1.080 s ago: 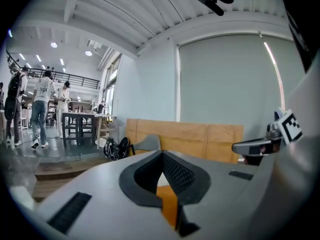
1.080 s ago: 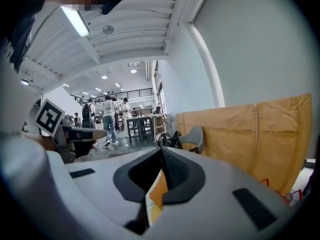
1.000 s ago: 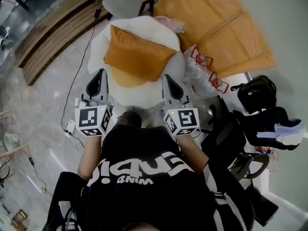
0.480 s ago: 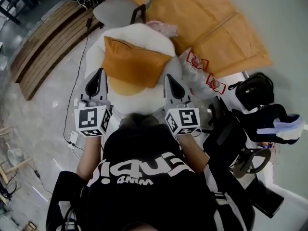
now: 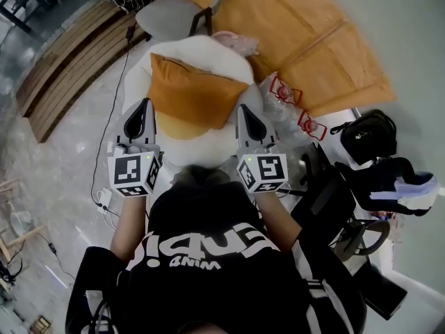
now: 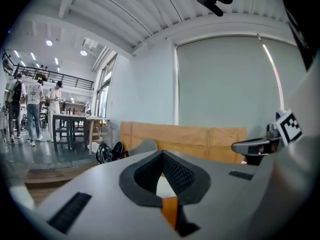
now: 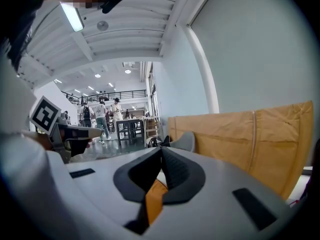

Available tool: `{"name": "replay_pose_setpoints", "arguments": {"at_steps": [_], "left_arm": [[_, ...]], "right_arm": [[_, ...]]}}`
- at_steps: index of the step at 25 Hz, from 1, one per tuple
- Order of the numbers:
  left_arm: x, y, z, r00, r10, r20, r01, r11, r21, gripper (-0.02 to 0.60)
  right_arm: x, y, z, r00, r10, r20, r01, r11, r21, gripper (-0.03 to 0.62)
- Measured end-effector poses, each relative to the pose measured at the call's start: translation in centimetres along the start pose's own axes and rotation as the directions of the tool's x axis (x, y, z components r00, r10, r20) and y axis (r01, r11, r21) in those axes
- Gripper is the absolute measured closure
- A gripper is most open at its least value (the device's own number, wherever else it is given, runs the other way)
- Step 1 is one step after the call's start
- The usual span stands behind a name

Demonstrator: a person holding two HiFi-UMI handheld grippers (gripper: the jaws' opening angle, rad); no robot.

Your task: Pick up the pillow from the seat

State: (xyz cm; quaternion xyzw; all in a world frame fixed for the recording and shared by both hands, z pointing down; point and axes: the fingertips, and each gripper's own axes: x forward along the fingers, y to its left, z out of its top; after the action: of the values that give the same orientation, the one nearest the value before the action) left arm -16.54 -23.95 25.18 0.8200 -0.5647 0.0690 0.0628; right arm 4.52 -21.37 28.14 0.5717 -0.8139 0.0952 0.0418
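Observation:
An orange pillow (image 5: pixel 191 92) lies tilted on a white fluffy round seat (image 5: pixel 212 47). My left gripper (image 5: pixel 146 106) hovers by the pillow's near left corner, jaws shut with nothing in them. My right gripper (image 5: pixel 244 110) hovers by the pillow's near right edge, also shut and empty. In the left gripper view the closed jaws (image 6: pixel 162 155) point level across the room, and a sliver of orange pillow (image 6: pixel 169 210) shows below them. The right gripper view shows its closed jaws (image 7: pixel 161 150) the same way, with an orange pillow sliver (image 7: pixel 154 201) beneath.
A grey chair (image 5: pixel 174 9) stands behind the seat. A large brown board (image 5: pixel 306 33) leans at the back right. Clear plastic bags (image 5: pixel 288 103) and black bags (image 5: pixel 368 134) sit to the right. A cable (image 5: pixel 111 110) runs along the floor at left, beside a wooden platform (image 5: pixel 62 61).
The head view has drifted a little, so the seat and pillow sit slightly further left. Both grippers keep the same stance and stay shut.

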Motion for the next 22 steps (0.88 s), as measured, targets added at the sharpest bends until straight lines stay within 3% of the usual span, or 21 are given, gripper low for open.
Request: {"name": "replay_pose_setpoints", "arguments": {"at_steps": [12,22], "left_arm": [[2.9,-0.1,-5.6,0.995,-0.035,-0.09,0.032,0.999,-0.04,0.572],[6.7,1.2,-16.2,0.981,-0.059,-0.185,0.046,0.996,-0.076,0.572]], "right_arm": [[1.4,-0.7,-6.0,0.994,-0.03,-0.101,0.035,0.999,0.042,0.572],[4.8,-0.8,-16.1,0.978,-0.033,-0.207,0.055,0.993,0.102,0.571]]}}
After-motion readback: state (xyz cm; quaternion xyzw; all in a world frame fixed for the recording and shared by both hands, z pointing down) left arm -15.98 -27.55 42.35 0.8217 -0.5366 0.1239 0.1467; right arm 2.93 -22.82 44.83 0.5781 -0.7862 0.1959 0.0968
